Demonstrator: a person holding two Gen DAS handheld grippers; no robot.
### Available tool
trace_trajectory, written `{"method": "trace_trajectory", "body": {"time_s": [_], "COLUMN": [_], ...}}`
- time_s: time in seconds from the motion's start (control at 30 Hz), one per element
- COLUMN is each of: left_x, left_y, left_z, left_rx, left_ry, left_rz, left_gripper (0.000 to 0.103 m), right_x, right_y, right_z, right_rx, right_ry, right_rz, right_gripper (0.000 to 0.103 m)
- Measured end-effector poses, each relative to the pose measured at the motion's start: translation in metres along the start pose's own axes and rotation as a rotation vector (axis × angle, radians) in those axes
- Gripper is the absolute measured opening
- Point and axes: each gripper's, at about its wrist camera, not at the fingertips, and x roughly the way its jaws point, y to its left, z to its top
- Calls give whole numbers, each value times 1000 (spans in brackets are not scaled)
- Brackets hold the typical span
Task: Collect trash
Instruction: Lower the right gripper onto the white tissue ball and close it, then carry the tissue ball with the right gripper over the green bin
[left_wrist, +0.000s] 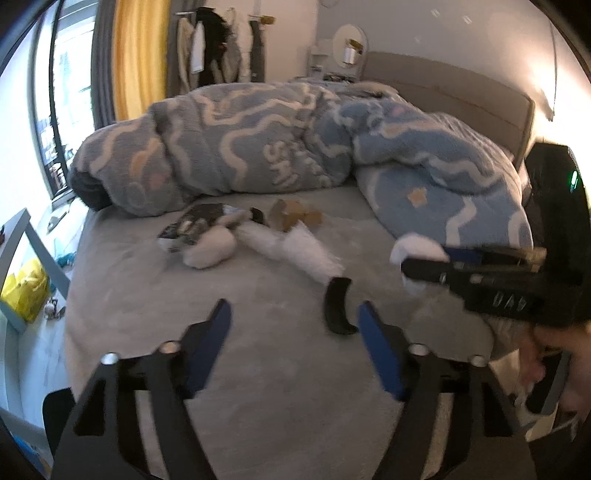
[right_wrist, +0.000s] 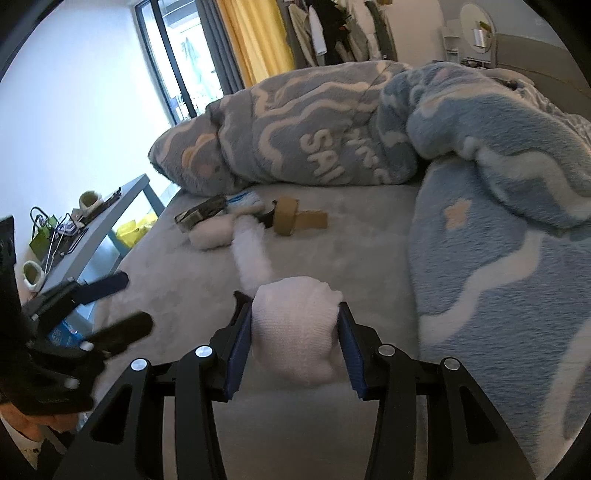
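White knitted sock (right_wrist: 299, 332) is clamped between the blue pads of the right claw (right_wrist: 295, 343), above the grey bed sheet (right_wrist: 332, 258). Left claw (left_wrist: 293, 325) hangs with fingers apart, holding nothing. Ahead of both claws lie a brown tape roll (right_wrist: 286, 216), a dark wrapper (right_wrist: 201, 214) and a white fluffy bundle (right_wrist: 214, 232).

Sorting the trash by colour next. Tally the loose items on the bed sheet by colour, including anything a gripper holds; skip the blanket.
White soft pieces: 3 (rolled bundle, long piece, knit bundle clamped in the right gripper)
Brown tape roll: 1
Black curved piece: 1
Dark printed packet: 1
Total: 6
Small bits beside the packet are too blurred to count.
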Motion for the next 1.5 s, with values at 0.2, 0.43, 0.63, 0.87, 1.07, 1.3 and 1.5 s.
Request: {"method": "trace_trajectory", "body": {"time_s": [0.2, 0.43, 0.63, 0.87, 1.07, 1.3, 1.5], "left_x": [24, 49, 65, 65, 47, 20, -1], "left_y": [-26, -43, -50, -38, -25, 9, 46], "left_z": [-5, -8, -9, -5, -1, -4, -9], "left_rx": [72, 106, 119, 61, 35, -3, -65], "left_ry": [57, 98, 149, 162, 115, 83, 68], "left_rz": [-30, -26, -18, -32, -25, 13, 40], "left_gripper": [60, 52, 34, 23, 22, 20, 19], "right_x": [-12, -19, -23, -23, -22, -15, 6], "right_y": [-15, -30, -34, -33, -18, 21, 53], "right_z": [2, 0, -1, 1, 7, 14, 16], "right_rx": [37, 72, 69, 66, 54, -9, -33], "right_ry": [-36, -49, -54, -56, -64, -53, -24], "right_rz": [30, 46, 51, 54, 70, 93, 114], "right_gripper": [46, 46, 46, 46, 46, 46, 46]}}
